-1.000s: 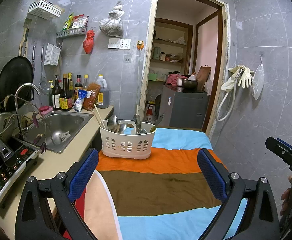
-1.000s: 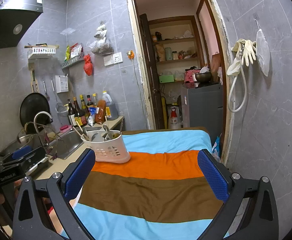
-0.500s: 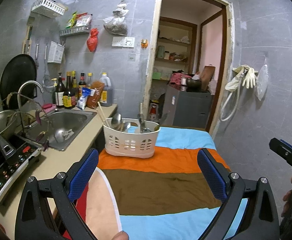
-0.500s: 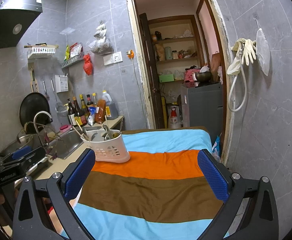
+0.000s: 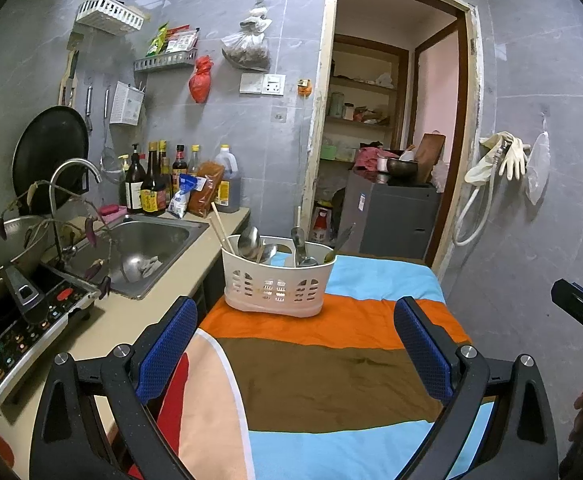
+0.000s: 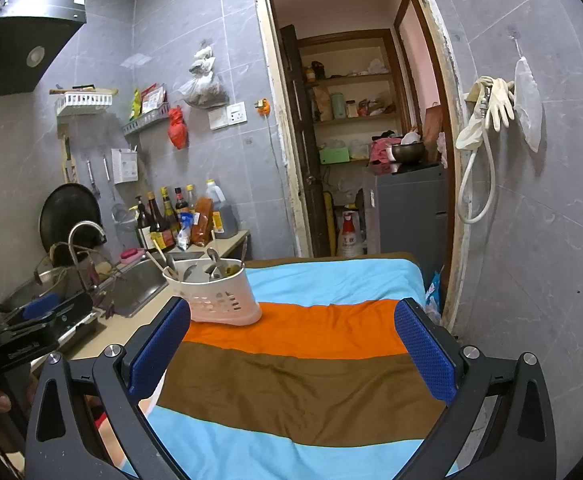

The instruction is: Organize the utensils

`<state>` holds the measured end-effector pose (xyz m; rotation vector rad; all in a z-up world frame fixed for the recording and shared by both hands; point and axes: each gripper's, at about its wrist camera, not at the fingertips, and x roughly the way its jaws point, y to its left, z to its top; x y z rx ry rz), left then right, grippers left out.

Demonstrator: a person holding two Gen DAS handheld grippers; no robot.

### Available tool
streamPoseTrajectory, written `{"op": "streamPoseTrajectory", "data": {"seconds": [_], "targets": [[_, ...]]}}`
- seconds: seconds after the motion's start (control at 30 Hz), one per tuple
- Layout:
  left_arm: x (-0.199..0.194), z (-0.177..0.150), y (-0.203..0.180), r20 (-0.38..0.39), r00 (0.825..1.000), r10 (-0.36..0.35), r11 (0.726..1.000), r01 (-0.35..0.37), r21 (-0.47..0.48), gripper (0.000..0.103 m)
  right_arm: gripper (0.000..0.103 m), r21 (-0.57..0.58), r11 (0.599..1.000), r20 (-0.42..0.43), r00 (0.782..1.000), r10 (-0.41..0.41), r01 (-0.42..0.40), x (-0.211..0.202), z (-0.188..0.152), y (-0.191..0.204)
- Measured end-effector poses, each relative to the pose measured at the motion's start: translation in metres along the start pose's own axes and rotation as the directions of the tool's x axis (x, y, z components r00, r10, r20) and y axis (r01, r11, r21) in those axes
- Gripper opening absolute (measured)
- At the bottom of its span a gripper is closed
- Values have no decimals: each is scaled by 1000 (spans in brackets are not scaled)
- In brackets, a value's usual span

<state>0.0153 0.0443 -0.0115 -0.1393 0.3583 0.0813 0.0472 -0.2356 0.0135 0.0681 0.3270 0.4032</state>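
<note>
**Utensil caddy stands on the striped cloth, both tools spread and empty**

At the far left, an induction cooker [image 5: 19, 332] sits on the beige counter [image 5: 115, 320], with a steel sink [image 5: 147, 244] and curved faucet [image 5: 71, 168] just beyond it. A row of sauce bottles [image 5: 151, 184] lines the wall behind the sink; their labels are too small to read. A black pan [image 5: 49, 152] leans against the tiles.

The left tool [image 5: 295, 344] hangs over the striped cloth [image 5: 331, 372], its blue pads [image 5: 167, 344] wide apart with nothing between them. In the right wrist view, white lettering shows on the side of that tool's body, but it is too blurred to make out, perhaps a maker's name.

Ahead of it, the white slotted utensil caddy [image 5: 277, 280] stands upright on the cloth's orange stripe, at the edge beside the counter. It holds spoons [image 5: 249, 238], chopsticks [image 5: 219, 224] and other cutlery, handles and bowls poking above the rim.

The right tool [image 6: 291, 348] is likewise spread open and grips nothing, well apart from the caddy. Beyond, an open doorway [image 5: 391, 120] shows shelves and a grey cabinet [image 5: 395, 216]. On the right wall hang rubber gloves [image 5: 499, 156] and a white hose [image 5: 471, 208].
</note>
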Motion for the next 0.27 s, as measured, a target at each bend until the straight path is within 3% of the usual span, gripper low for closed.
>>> {"op": "streamPoseTrajectory", "data": {"seconds": [0.27], "targets": [[1, 0, 3, -7, 1000, 6, 1000, -6, -3, 97, 103, 1, 1000, -2, 1000, -1, 1, 1, 1, 0]]}}
